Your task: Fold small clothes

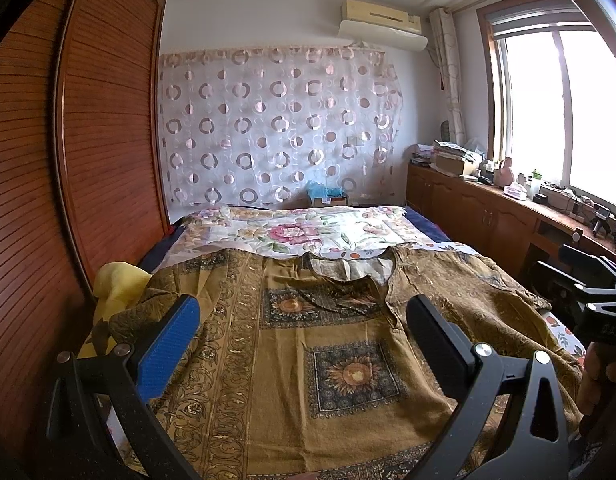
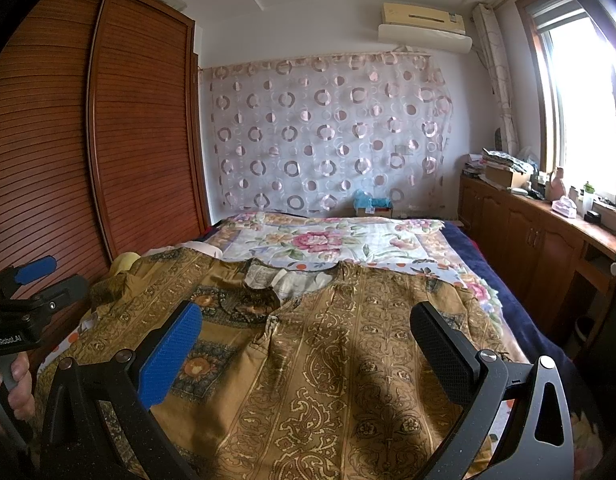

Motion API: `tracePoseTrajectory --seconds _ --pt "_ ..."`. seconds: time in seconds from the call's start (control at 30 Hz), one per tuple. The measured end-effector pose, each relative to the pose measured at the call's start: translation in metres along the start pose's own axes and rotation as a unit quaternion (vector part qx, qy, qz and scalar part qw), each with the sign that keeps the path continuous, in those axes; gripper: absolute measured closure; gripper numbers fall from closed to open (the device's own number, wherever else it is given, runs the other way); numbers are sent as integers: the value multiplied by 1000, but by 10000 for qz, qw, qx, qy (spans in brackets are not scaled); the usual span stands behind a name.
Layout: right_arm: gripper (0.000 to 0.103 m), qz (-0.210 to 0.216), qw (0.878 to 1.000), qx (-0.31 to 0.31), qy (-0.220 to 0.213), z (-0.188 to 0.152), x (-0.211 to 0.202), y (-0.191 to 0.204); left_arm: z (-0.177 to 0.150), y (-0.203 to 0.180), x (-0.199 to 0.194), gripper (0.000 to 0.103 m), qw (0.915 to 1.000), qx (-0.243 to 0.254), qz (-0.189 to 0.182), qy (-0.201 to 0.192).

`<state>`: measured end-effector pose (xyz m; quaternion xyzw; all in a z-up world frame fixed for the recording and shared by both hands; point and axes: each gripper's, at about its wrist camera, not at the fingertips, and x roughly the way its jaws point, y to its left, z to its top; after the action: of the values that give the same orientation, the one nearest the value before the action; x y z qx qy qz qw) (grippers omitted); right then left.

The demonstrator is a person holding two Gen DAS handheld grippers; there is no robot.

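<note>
Bedroom scene, bed covered with a white floral-print sheet [image 1: 308,236] sitting between a brown slatted wooden wardrobe [image 1: 108,140] and a long wooden cabinet [image 1: 488,208] under the window. Left wrist view: an ochre-brown patterned garment with sunflower squares and scroll borders [image 1: 308,360] is lying spread flat across the near part of the bed, neckline pointing toward the far wall, collar opening showing a pale lining. Left gripper [image 1: 304,320] is hovering just above the garment with its blue pad and black pad standing wide apart, nothing between them. A crumpled yellow cloth [image 1: 116,284] is sitting at the garment's left edge beside the wardrobe. Right gripper's black body is showing at the right edge, a hand [image 1: 600,380] wrapping its handle. Right wrist view: same garment [image 2: 348,360] is filling the foreground, its right half lying flat, a shadow falling across the middle. Right gripper [image 2: 306,324] is hovering over the fabric, blue and black fingers spread wide, holding nothing. Left gripper's body is appearing at the left edge, fingers parted, with a hand [image 2: 16,384] gripping its handle. A circle-patterned sheer curtain [image 2: 328,132] is hanging on the far wall.
</note>
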<state>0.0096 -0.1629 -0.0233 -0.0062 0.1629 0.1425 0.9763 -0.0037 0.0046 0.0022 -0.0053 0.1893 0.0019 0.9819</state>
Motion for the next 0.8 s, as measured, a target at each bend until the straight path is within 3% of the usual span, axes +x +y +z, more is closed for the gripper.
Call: tracePoseTrajectory --seconds 0.8 --pt "0 10 10000 -9 -14 1 -1 2 2 2 3 0 10000 9 5 -18"
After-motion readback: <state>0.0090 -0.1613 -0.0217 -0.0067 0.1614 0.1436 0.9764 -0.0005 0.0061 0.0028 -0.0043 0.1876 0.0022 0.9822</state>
